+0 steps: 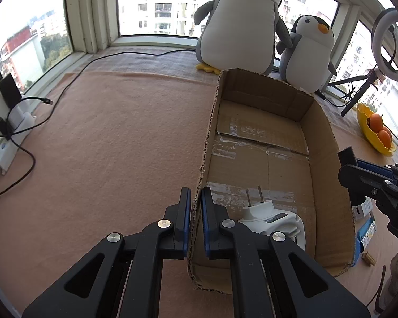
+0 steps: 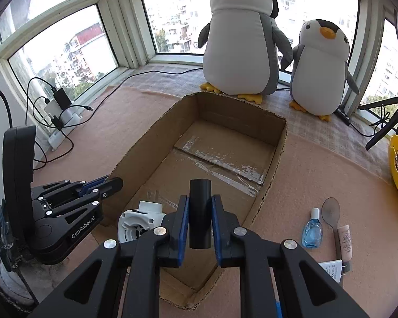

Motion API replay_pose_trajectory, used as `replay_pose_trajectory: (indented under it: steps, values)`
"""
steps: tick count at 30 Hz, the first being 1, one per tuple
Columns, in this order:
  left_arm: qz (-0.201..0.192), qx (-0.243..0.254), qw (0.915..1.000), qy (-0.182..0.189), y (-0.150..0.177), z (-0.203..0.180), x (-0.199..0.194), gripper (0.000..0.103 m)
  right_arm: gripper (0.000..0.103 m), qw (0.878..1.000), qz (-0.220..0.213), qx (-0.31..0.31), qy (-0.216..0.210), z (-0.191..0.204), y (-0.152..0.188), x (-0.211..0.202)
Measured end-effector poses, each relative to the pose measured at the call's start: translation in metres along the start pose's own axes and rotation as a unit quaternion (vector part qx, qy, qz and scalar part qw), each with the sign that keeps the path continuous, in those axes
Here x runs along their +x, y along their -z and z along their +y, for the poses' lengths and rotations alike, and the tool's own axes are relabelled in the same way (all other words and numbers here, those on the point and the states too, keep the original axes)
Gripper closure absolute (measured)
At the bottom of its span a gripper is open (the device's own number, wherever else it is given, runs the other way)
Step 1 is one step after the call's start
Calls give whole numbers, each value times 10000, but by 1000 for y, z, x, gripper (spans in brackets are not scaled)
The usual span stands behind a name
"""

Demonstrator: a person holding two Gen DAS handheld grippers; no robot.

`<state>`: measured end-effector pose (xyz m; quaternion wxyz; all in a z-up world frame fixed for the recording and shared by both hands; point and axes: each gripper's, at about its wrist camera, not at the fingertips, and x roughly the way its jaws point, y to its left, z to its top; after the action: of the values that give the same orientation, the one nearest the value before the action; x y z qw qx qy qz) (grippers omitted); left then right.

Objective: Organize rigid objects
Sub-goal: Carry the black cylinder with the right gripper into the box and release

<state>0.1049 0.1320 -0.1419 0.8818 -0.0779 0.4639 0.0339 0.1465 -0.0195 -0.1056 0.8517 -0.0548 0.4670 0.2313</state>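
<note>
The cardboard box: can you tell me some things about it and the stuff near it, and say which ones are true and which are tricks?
1. The left gripper is pinching the wall of the cardboard box. True.
2. The right gripper is empty. False: it is shut on a black cylinder, held upright above the box.
3. A white plug adapter lies inside the box. True.
4. The blue bottle is inside the box. False: it lies on the pink cloth outside the box, beside a spoon.
5. Two plush penguins stand behind the box by the window. True.
</note>
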Motion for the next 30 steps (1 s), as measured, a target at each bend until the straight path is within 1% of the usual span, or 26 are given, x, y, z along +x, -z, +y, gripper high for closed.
replay_pose_trajectory:
  steps: [7,8,9,11,12,13,21,30]
  values:
    - [-11,24,10000,-30,0,-1,0,96,88,10000,54,-33,-13,3,-1,5]
    - [-12,26,10000,-31,1,-1,0,96,85,10000,31,-38,-20,3,-1,5]
    - [-11,27,10000,-28,1,-1,0,96,80,10000,26,-35,-40,3,-1,4]
    - [-10,29,10000,-34,1,-1,0,96,43,9999,-30,-35,-104,4,-2,1]
    - [-11,33,10000,-35,1,-1,0,96,37,9999,-114,-39,-73,4,-2,-2]
    - [-12,38,10000,-43,1,-1,0,96,35,9998,-178,-44,-33,5,-3,-5]
    - [-13,68,9999,-82,0,-1,0,96,35,9994,-321,98,-13,-3,-2,-17]
    - [-6,118,9998,-157,0,-5,0,96,35,9980,-537,327,52,-28,8,-40]
